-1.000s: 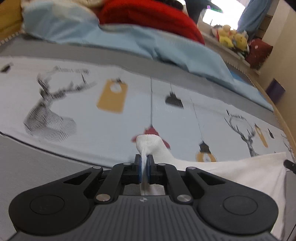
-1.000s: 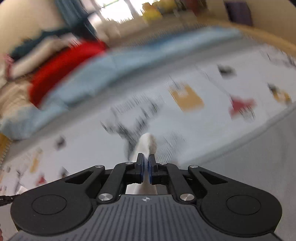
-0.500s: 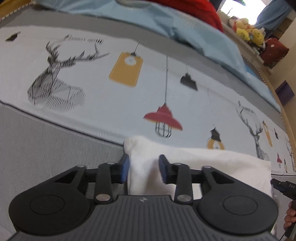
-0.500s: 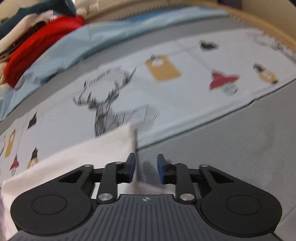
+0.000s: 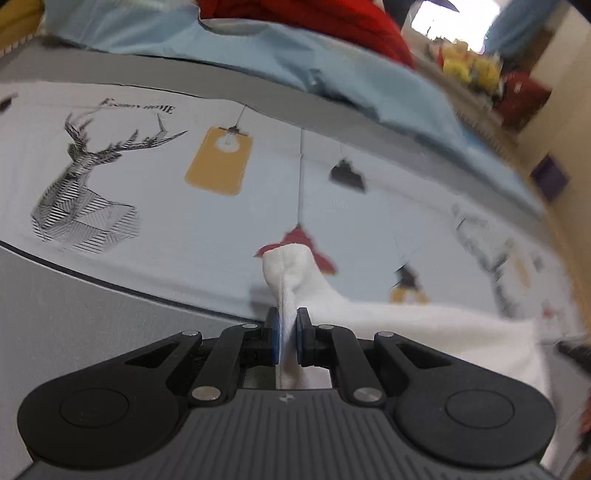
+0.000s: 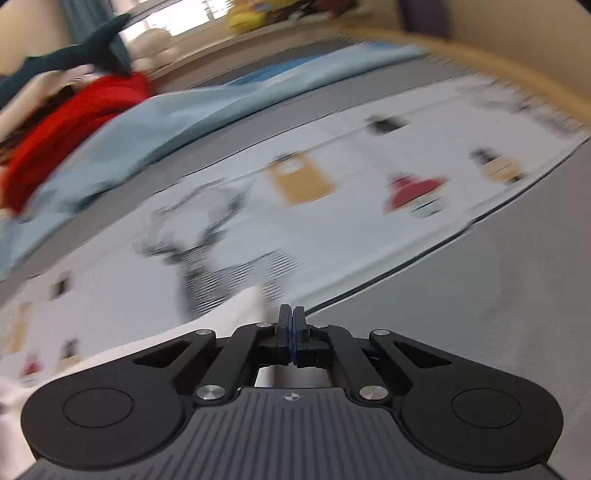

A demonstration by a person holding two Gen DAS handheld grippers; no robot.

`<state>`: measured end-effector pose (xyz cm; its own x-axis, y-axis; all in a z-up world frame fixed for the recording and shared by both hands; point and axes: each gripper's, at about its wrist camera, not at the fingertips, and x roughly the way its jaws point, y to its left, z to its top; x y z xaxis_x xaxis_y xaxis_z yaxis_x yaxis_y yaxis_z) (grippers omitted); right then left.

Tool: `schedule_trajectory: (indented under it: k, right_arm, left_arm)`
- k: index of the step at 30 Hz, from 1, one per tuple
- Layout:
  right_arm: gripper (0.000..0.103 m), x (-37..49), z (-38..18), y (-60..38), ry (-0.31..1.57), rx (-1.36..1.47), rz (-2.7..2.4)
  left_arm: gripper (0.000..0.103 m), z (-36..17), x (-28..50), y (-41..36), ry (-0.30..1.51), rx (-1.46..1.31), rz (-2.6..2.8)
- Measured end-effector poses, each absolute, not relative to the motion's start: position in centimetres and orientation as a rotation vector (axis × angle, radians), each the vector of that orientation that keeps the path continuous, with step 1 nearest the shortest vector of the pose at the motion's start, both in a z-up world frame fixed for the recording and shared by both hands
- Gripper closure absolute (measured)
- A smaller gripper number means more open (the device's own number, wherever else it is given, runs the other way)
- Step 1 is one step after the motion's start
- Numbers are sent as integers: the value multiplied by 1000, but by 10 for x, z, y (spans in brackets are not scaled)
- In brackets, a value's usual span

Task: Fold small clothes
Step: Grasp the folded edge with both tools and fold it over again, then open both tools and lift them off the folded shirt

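Your left tool (image 5: 287, 336) is closing on a pinched corner of the white cloth (image 5: 424, 325), low centre of frame on the bed. Right tool (image 6: 291, 339) is clamped tight; cloth beside it, grip unclear. Step: corner pickup. Next: lift both evenly, fold over.

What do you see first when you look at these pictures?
The white cloth pops out first: the left tool is closing on one bunched corner, low in the middle. Behind it lies a bedsheet printed with a striped deer, and a bright red garment sits at the top.
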<state>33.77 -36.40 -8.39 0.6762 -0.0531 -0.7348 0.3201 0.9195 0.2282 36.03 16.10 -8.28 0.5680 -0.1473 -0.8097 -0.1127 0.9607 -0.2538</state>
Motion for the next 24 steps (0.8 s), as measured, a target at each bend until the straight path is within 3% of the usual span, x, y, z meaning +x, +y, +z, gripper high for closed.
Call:
schedule_trajectory:
  k: [7, 10, 14, 17, 24]
  right_arm:
    - [97, 327, -70, -354, 846, 394, -45]
    - [89, 318, -67, -341, 926, 352, 62]
    - [88, 290, -53, -328, 942, 246, 89]
    - [86, 262, -34, -330, 915, 218, 96]
    - [78, 190, -26, -342, 911, 246, 76]
  left_arm:
    - [79, -57, 339, 165, 955, -239, 1]
    - [79, -43, 321, 159, 953, -226, -29]
    - [78, -23, 294, 149, 984, -182, -46]
    - [66, 2, 261, 143, 962, -145, -57]
    - [65, 10, 197, 122, 962, -73, -169]
